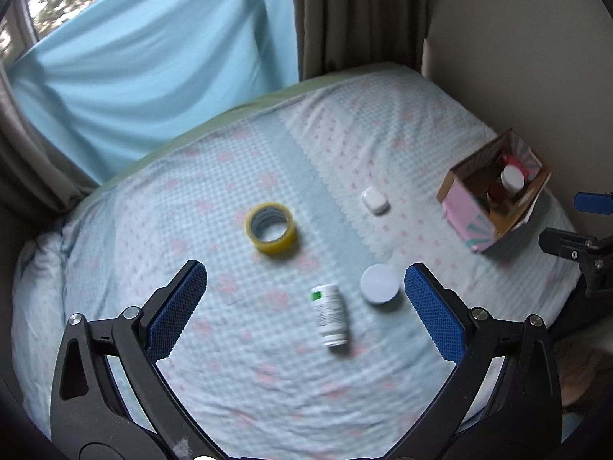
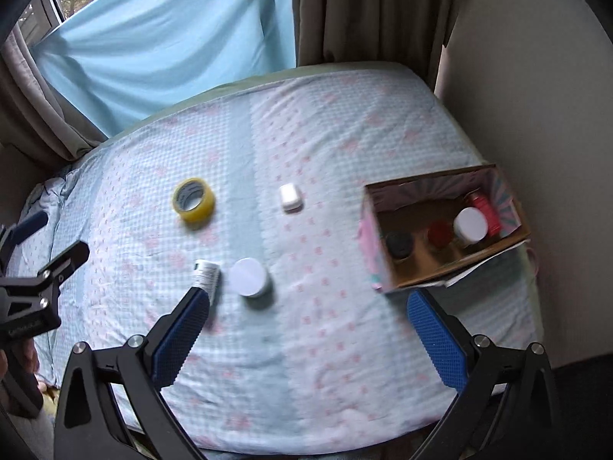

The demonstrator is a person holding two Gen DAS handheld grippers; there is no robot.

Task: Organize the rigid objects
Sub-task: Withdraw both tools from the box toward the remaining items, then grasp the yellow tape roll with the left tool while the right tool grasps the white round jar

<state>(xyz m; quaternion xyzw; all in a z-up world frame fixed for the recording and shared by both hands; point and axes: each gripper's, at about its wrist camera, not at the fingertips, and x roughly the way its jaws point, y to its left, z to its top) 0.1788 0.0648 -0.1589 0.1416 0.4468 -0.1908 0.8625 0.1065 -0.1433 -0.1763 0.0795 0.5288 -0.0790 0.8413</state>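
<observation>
A white pill bottle (image 1: 330, 314) lies on its side on the bed, between the fingers of my open left gripper (image 1: 304, 281). A round white-lidded jar (image 1: 380, 283) stands just right of the bottle. A yellow tape roll (image 1: 271, 227) and a small white case (image 1: 375, 200) lie farther back. A pink cardboard box (image 1: 465, 207) at the right holds several jars. In the right wrist view, my right gripper (image 2: 306, 306) hovers open and empty above the bed, with the jar (image 2: 249, 272), bottle (image 2: 207, 274), tape (image 2: 193, 200), case (image 2: 290, 197) and box (image 2: 373, 245) ahead of it.
The bed (image 1: 230, 364) has a light blue and pink patterned cover. A blue sheet (image 1: 153, 57) and brown curtains (image 1: 360, 11) hang behind it. A wall (image 1: 517, 38) runs along the right side. The other gripper shows at each view's edge.
</observation>
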